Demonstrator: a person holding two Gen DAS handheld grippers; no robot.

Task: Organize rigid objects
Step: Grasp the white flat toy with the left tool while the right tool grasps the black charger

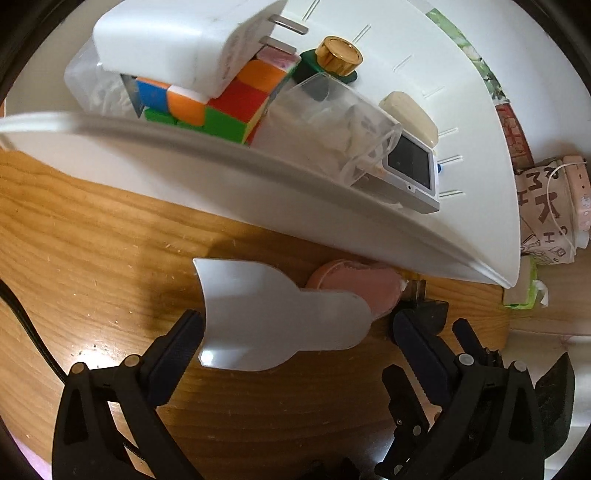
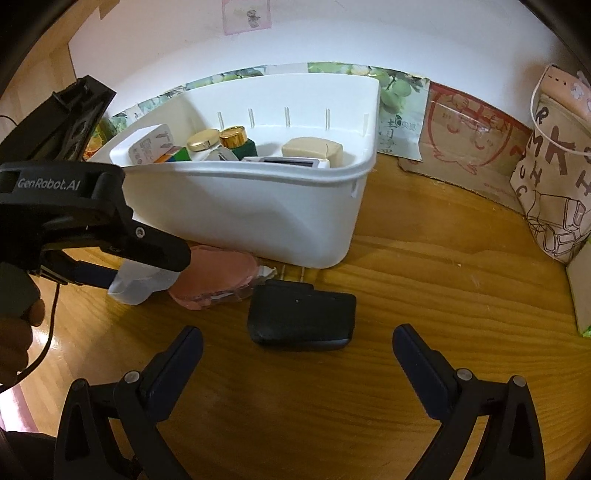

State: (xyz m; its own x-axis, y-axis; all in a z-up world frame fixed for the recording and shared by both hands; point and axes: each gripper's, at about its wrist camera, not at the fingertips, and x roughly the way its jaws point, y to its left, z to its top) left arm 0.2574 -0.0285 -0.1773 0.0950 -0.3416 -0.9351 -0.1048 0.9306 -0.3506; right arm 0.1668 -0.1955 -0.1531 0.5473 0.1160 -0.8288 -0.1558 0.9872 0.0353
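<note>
- Wooden tabletop (image 2: 406, 280) meets a white wall (image 2: 369, 33) lined with printed cardboard.
- White bin (image 2: 258, 218) holds a puzzle cube (image 1: 221, 107) and charger (image 1: 177, 40).
- Left gripper (image 1: 295, 328) gapes around a white scoop (image 1: 266, 317), not pinching.
- Right gripper (image 2: 297, 350) gapes empty near a black adapter (image 2: 301, 317).

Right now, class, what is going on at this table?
A person is tidying loose items into a white bin on a wooden table. The bin already holds a puzzle cube, a white plug and small bottles. The left tool, open, straddles a white scoop beside a pink packet. The right tool, open, hovers near a black charger. Nothing is gripped yet.
</note>
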